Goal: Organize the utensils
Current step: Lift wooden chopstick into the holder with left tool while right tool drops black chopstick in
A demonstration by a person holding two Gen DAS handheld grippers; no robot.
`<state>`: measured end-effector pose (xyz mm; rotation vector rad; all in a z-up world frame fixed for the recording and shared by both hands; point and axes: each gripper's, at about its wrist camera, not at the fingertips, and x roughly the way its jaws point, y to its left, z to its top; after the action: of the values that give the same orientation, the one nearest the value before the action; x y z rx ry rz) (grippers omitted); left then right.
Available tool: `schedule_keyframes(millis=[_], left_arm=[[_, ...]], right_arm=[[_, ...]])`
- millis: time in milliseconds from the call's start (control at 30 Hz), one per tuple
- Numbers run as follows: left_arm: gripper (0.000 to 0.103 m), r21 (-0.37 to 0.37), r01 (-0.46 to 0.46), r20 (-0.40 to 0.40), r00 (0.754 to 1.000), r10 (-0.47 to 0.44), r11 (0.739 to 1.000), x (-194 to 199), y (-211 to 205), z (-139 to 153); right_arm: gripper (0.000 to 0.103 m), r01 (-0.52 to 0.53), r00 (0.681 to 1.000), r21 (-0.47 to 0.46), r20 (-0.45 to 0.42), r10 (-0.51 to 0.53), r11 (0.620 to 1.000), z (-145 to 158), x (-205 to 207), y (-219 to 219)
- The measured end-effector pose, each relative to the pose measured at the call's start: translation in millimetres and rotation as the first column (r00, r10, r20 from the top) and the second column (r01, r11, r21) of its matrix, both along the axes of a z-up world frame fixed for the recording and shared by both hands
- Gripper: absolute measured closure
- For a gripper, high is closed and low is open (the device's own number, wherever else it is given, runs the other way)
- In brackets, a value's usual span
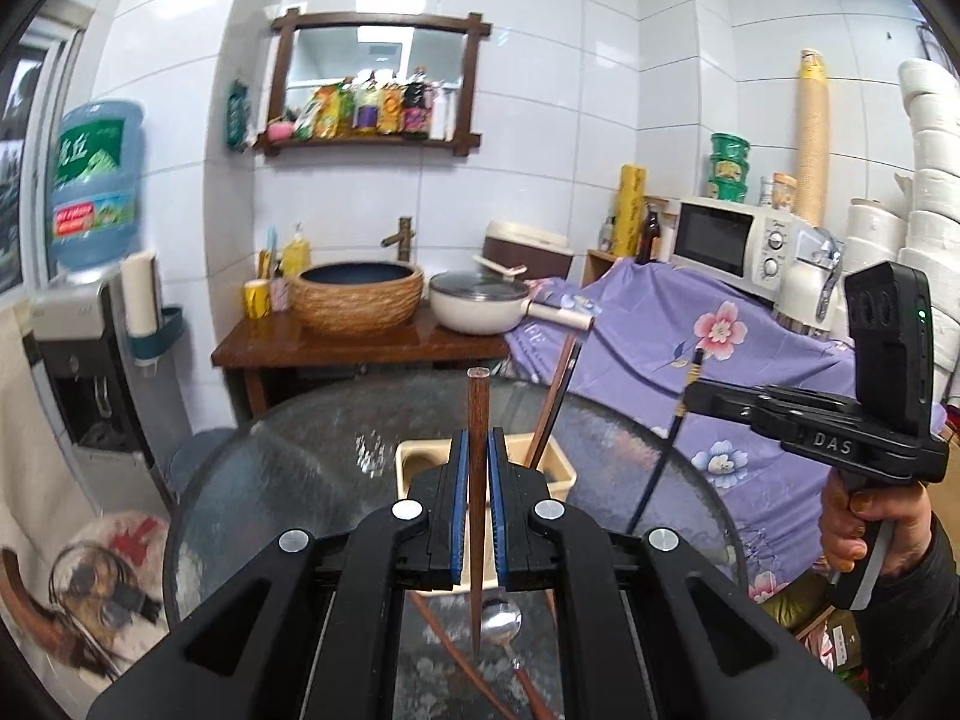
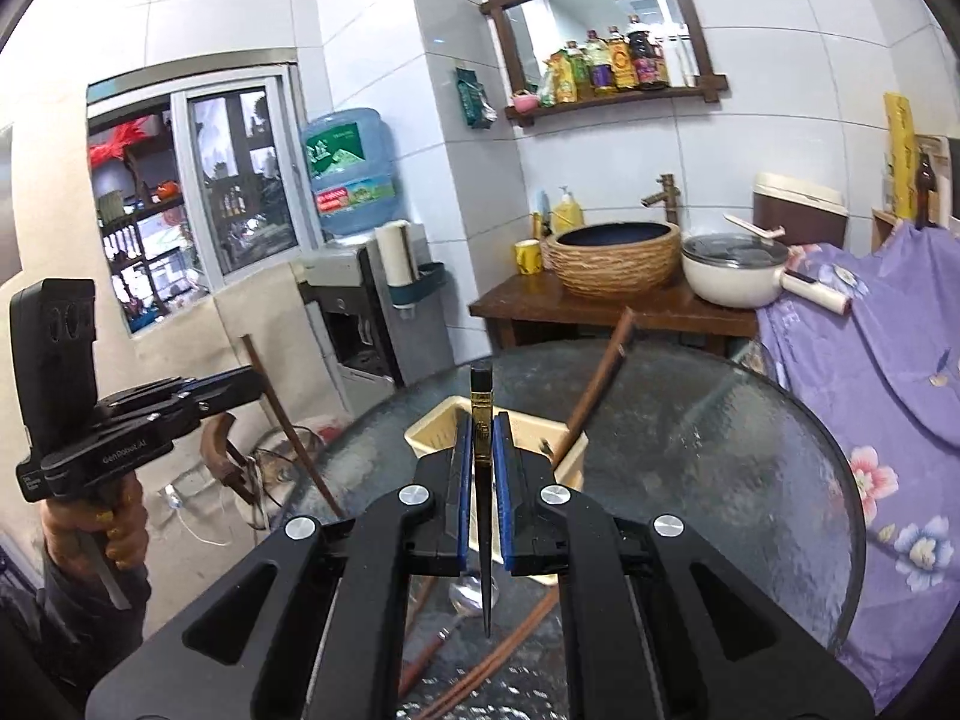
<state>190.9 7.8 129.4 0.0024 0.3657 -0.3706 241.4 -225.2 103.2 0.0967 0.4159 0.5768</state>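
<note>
In the left wrist view my left gripper (image 1: 478, 441) is shut on a brown wooden chopstick (image 1: 478, 402), held upright above the table. Just behind it stands a beige utensil holder (image 1: 414, 455) with chopsticks (image 1: 555, 396) leaning in it. My right gripper (image 2: 480, 423) is shut on a black chopstick (image 2: 482, 387) with a gold band, also upright over the holder (image 2: 433, 431). Each gripper shows in the other view, the right gripper (image 1: 693, 391) and the left gripper (image 2: 255, 383), each held by a hand. A metal spoon (image 1: 501, 624) and brown chopsticks (image 2: 498, 654) lie on the round glass table (image 1: 288, 480).
Behind the table a wooden stand (image 1: 360, 348) carries a woven basin (image 1: 357, 297) and a white pot (image 1: 474, 306). A water dispenser (image 1: 78, 324) stands at the left. Purple floral cloth (image 1: 660, 330) covers furniture at the right, under a microwave (image 1: 729, 246).
</note>
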Motion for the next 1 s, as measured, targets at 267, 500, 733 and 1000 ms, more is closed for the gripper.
schedule_keyframes(millis=[267,500,733,1000], left_arm=[[0.096,0.01,0.011,0.09,0.996,-0.011,1.0,19.2,-12.2,63.9],[0.096,-0.004,-0.045,0.158,0.986,0.045,0.999,48.0,-17.5,101.5],[0.096,-0.008,-0.07,0.05,0.996,0.07,0.998,92.2,-25.0,55.4],[0.097,-0.011,-0.122,-0.096,0.988,0.121,0.992,129.6,-16.6,-18.2]], right_arm=[[0.095,-0.021,0.998,0.047,0.061,0.018,0.999,65.0,22.4,10.9],[0.095,0.057,0.985,0.02,0.16,-0.059,0.998,99.5,45.7,27.1],[0.095,0.128,0.982,-0.013,0.144,-0.125,0.992,57.4,75.5,35.2],[0.095,0.154,0.987,-0.025,0.044,-0.153,0.988,-0.9,97.3,34.9]])
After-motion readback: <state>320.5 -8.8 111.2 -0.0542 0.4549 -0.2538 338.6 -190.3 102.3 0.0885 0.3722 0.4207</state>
